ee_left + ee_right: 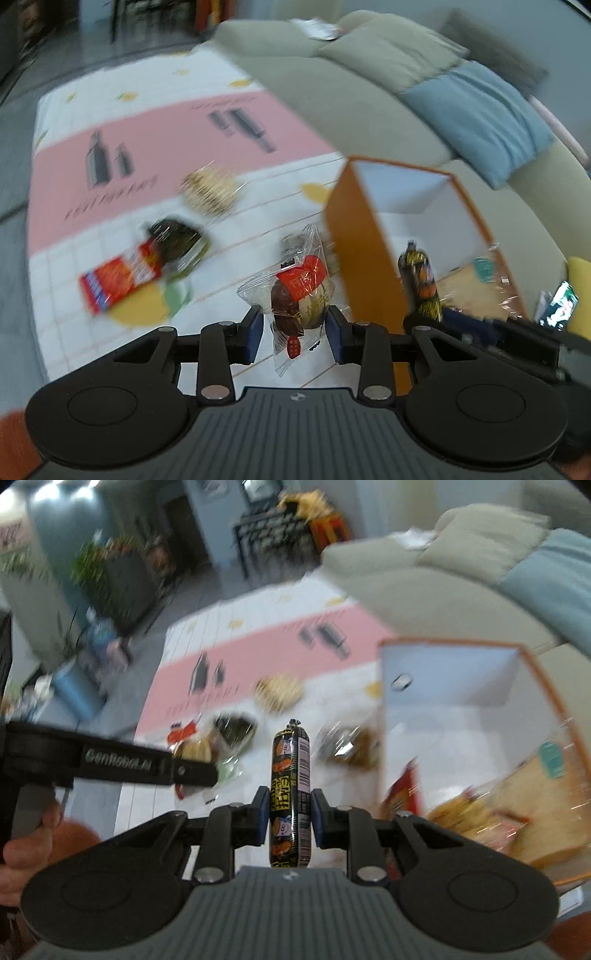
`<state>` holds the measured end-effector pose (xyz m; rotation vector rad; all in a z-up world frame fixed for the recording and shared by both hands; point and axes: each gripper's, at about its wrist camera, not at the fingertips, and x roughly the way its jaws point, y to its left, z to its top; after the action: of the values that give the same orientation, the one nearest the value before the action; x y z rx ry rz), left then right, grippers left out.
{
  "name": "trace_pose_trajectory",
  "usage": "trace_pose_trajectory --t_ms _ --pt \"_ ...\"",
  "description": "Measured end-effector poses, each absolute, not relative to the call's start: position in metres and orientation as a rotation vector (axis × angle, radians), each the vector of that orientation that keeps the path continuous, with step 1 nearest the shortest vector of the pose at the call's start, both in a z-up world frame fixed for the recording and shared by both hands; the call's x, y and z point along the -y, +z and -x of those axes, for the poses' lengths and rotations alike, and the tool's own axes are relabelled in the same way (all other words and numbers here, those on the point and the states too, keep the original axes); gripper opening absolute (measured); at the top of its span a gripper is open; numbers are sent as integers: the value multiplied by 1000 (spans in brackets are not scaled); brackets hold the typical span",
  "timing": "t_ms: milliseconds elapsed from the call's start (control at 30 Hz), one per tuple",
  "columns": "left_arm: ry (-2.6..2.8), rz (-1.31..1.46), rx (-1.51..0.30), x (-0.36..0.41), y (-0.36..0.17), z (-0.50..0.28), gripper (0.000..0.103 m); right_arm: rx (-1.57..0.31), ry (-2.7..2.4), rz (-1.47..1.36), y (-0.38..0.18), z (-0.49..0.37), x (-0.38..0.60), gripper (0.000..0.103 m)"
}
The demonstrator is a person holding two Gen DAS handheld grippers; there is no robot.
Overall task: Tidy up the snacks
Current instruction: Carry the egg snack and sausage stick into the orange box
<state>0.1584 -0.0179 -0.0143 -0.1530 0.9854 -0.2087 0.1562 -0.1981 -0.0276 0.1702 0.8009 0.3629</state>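
Item one: left gripper (295, 326), its blue pads clamped on a clear-wrapped date snack (301, 295) with a red label, held off the patterned mat (110, 110); wrapper's long axis ran roughly 12 to 6 o'clock in the left wrist view, its sealed tail hanging toward 6.

Item two: right gripper (288, 814), pads closed together on a black-and-yellow sausage stick (290, 797); stick stood upright between the pads, long axis 12 to 6 o'clock, crimped tip at 12.

Item three: orange box (360, 251), white inside, open top; its near orange wall stood at 3 o'clock of the date snack, just beside it; free mat lay open from 9 to 12 o'clock.

Item four: loose snacks on the mat at 10 to 11 o'clock of the left gripper; a red packet (118, 282), a dark-wrapped piece (173, 240), a pale round cracker pack (210, 192); all blurred.

Item five: grey sofa (332, 85) bounded the mat from 12 to 2 o'clock.

View differences: only the right wrist view showed the box's contents, wrapped bread (532, 812) and a red pack (404, 790); it also showed a hand (26, 853) on the left gripper's handle; the left wrist view showed the sausage stick from the side, beside the box wall.
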Motion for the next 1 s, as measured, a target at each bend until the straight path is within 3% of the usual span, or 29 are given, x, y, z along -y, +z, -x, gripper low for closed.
trace_pose_trajectory --t_ms 233,533,1000 --pt "-355 42 -959 86 5 -186 40 -758 196 -235 -23 -183 259 21" --pt "-424 -65 -1029 141 -15 -234 40 -840 135 -313 -63 -220 303 21" --pt "-420 -451 -1109 186 -61 -277 39 -950 202 -193 -114 -261 279 21"
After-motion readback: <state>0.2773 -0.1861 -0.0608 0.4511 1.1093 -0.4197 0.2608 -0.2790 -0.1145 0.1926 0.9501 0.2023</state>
